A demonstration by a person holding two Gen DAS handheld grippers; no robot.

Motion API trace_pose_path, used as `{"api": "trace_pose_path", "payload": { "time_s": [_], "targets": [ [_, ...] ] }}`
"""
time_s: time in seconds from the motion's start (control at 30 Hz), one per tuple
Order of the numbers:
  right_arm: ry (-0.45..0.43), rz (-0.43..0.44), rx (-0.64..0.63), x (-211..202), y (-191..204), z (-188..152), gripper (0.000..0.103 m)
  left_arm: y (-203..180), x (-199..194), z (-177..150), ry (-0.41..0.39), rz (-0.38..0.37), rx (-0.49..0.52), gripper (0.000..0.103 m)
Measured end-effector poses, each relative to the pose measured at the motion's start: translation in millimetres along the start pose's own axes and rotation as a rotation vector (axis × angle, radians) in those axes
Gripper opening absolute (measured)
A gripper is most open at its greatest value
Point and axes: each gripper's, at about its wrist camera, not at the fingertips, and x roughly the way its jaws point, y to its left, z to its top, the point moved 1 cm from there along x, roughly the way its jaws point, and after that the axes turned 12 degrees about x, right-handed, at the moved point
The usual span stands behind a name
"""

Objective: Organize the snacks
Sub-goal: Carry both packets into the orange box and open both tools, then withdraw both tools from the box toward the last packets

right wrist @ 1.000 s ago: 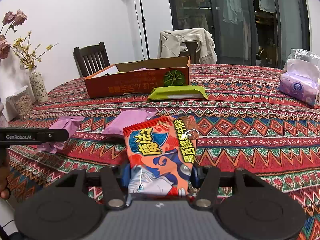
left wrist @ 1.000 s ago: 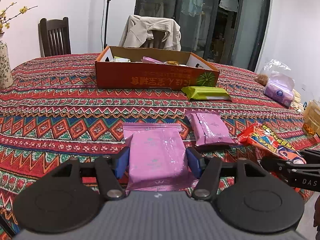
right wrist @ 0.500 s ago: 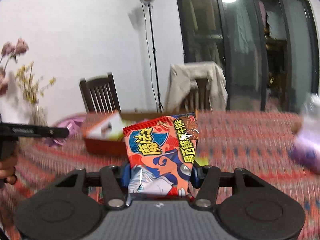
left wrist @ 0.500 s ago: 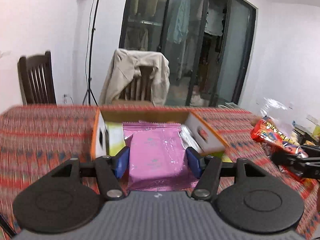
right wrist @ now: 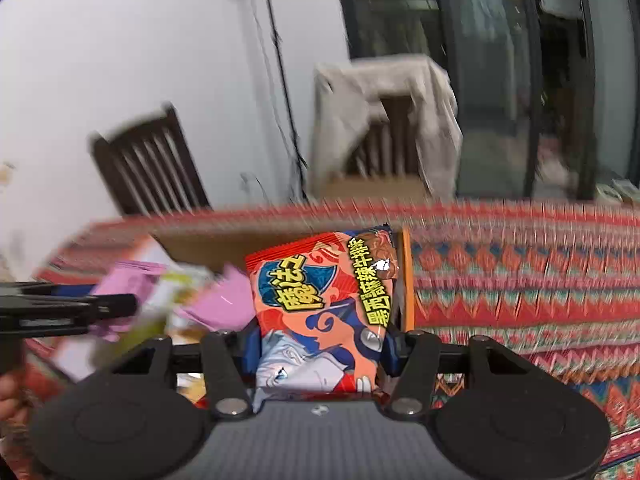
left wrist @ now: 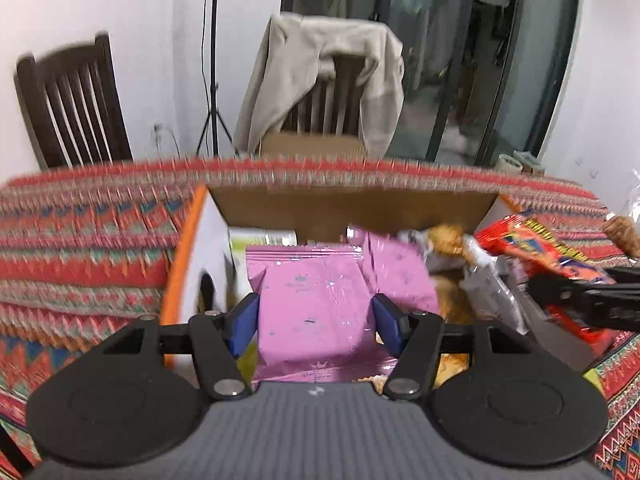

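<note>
My left gripper (left wrist: 316, 322) is shut on a pink snack packet (left wrist: 312, 304) and holds it over the open orange cardboard box (left wrist: 182, 264). The box holds another pink packet (left wrist: 396, 272), a green-white packet (left wrist: 260, 240) and some golden and silver snacks (left wrist: 452, 240). My right gripper (right wrist: 320, 346) is shut on a red snack packet (right wrist: 324, 304) with yellow lettering, over the box's right end near its orange wall (right wrist: 406, 280). The red packet (left wrist: 540, 248) and the right gripper also show at the right of the left wrist view.
The box stands on a table with a red patterned cloth (left wrist: 80, 240). Behind the table stand a dark wooden chair (left wrist: 68, 104) and a chair draped with a beige jacket (left wrist: 320, 80). A light stand (left wrist: 212, 60) rises by the wall.
Both grippers lifted their packets off the table and carried them forward to over the open box. The views now look down into the box.
</note>
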Motion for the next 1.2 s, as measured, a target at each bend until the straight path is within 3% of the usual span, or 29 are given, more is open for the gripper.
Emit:
{"api": "trace_pose_path", "payload": {
  "time_s": [0.07,0.13,0.27,0.5,0.67,0.97,1.1,1.2],
  "targets": [
    [0.027,-0.027,0.006,21.6,-2.2,-9.5,0.054,0.9,9.8,-6.3,0.028,-0.007,-0.008,0.062],
    [-0.008,-0.064,-0.059,27.5,8.3,-17.4,0.056,1.1,13.5,-11.6,0.047,-0.012,-0.017,0.065],
    [0.010,-0.089,-0.113,32.9,22.4,-26.1,0.071,1.5,15.2,-17.5,0.060,-0.022,-0.025,0.068],
    [0.006,-0.111,-0.126,28.5,23.1,-21.4,0.073,-5.9,2.8,-16.5,0.048,-0.026,-0.009,0.079],
    [-0.026,-0.092,-0.111,7.4,21.5,-15.1,0.074,-10.8,-16.1,-11.0,0.027,-0.022,-0.007,0.079],
    [-0.125,-0.034,-0.119,-60.9,25.9,-9.4,0.080,-38.0,-93.9,-14.3,-0.092,-0.043,0.021,0.080],
    [-0.171,-0.002,-0.126,-105.9,22.8,-16.7,0.081,-55.8,-151.2,-29.6,-0.188,-0.050,0.050,0.085],
    [-0.220,0.022,-0.139,-145.2,18.0,-28.3,0.089,-70.3,-192.9,-50.8,-0.263,-0.071,0.060,0.091]
  ]
}}
